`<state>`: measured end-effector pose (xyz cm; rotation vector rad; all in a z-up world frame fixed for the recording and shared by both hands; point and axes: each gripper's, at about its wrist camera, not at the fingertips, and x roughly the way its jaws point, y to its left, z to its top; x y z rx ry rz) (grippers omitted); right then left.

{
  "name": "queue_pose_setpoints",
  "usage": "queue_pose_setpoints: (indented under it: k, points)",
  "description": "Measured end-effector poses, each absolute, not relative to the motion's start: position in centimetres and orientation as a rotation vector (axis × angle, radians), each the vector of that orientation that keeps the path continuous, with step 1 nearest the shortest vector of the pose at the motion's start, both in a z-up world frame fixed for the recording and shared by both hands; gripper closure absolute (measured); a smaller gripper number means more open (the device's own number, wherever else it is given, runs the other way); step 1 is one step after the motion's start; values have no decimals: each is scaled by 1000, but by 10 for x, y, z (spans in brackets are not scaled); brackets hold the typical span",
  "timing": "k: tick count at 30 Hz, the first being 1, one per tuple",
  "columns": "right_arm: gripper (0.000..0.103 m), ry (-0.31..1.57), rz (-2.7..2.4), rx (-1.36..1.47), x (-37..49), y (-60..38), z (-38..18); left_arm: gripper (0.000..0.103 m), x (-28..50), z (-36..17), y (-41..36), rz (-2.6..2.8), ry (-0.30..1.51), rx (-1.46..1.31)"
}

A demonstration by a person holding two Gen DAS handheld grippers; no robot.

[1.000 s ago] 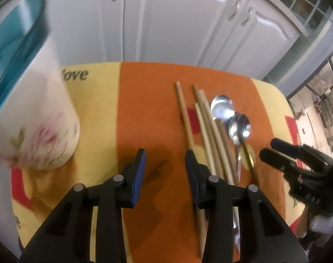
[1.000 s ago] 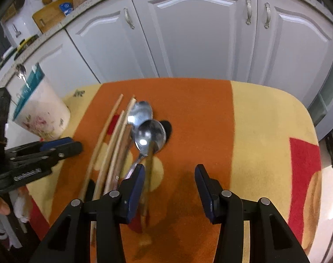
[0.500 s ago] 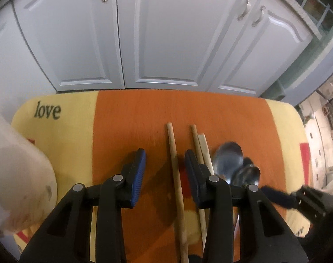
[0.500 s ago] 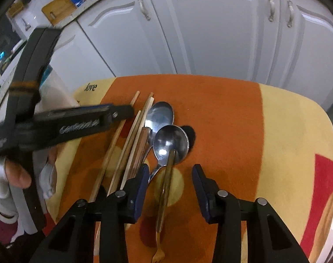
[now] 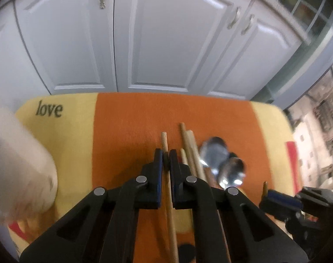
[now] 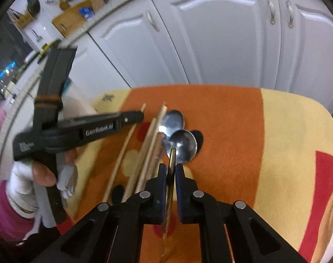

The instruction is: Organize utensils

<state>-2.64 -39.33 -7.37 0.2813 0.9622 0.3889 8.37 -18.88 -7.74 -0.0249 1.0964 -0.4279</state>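
Several wooden chopsticks [image 5: 191, 151] and two metal spoons [image 5: 213, 153] lie on an orange and yellow cloth [image 5: 127, 127]. My left gripper [image 5: 165, 156] is shut on the leftmost chopstick [image 5: 164, 139], which runs between its blue pads. It shows from the side in the right wrist view [image 6: 135, 116]. My right gripper [image 6: 170, 167] is shut on a dark gold fork handle [image 6: 172, 155], whose tip sits over the nearer spoon [image 6: 183, 145]. The far spoon [image 6: 173, 119] lies beside the chopsticks [image 6: 149, 144]. A white floral cup [image 5: 15, 166] stands at the left, blurred.
White cabinet doors [image 5: 170, 37] stand close behind the table's far edge. The cloth [image 6: 287, 135] is bare on its right side in the right wrist view. A gloved hand [image 6: 26, 184] holds the left gripper at the left.
Both grippers have closed from open. The left one moved right over the leftmost chopstick and shut on it. The right one shut on the fork handle.
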Motion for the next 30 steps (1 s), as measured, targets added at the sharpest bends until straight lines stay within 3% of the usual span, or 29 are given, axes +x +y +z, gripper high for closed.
queue_pose_setpoints:
  k: [15,30]
  points:
    - [96,813,430,295,-69,-392,-15,99,7,11,-141,-522,932,-118]
    - [97,716,487,202,-71,-358,39,99,-23,74,-90,-504,789,-166]
